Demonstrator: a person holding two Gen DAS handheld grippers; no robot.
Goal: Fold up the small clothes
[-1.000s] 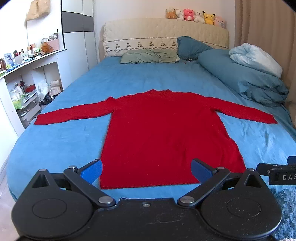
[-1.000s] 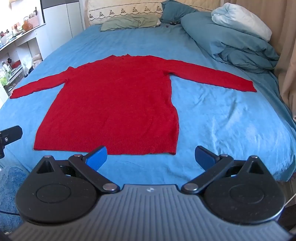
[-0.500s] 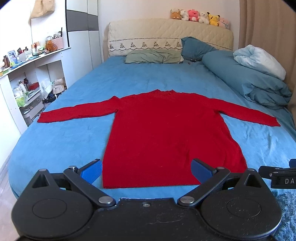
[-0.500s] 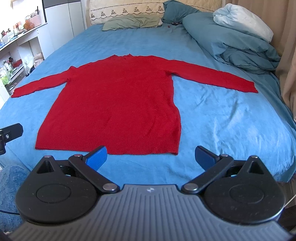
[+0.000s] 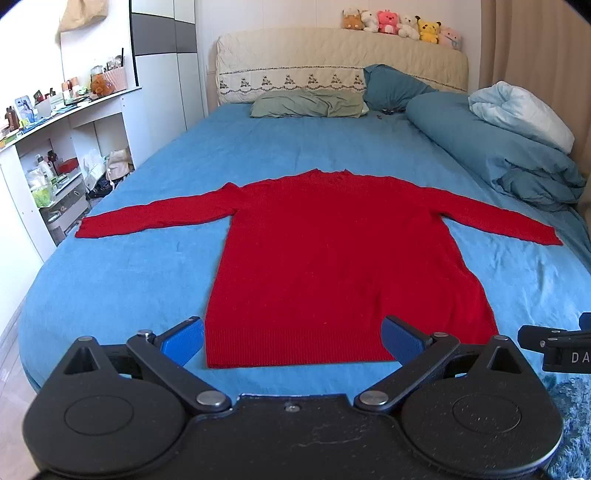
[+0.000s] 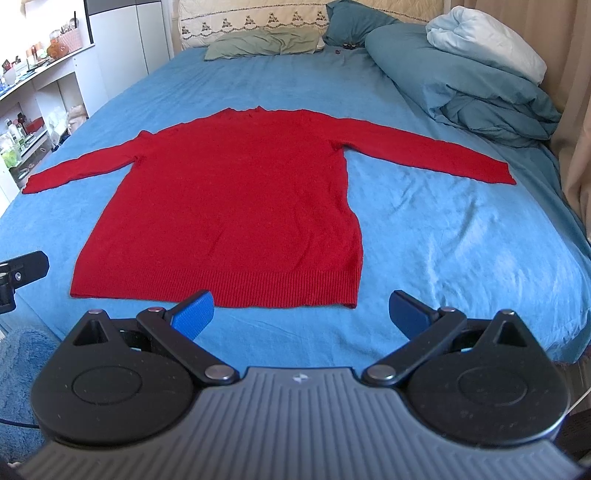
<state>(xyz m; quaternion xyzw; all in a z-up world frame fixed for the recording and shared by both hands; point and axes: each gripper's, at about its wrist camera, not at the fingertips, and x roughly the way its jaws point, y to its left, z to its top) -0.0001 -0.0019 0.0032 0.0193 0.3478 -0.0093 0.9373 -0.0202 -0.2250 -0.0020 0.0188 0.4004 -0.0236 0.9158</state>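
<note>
Item: red knit sweater (image 5: 332, 258), long-sleeved, laid flat and face-up across the near half of the bed (image 5: 147, 280), collar toward the headboard, ribbed hem (image 6: 266, 291) toward the near edge; both sleeves spread straight out to the sides, presumably so each fold line is open to reach. No fold made yet, by the look of it. Left gripper (image 5: 291, 338): jaws released and wide apart, holding nothing, poised over the near edge of the bed with the hem's left part seen between the blue pads (image 5: 183, 339); likely lined up for the lower-left corner. Right gripper (image 6: 301, 312): jaws likewise spread and empty, just short of the hem, with the lower-right corner ahead between its fingers. Surroundings: blue sheet, lightly creased; green pillow (image 5: 308, 103) and rolled blue duvet (image 5: 491, 147) well clear at the head and right side; plush toys (image 5: 400, 24) on the headboard; cluttered white shelving (image 5: 55, 155) to the left.
</note>
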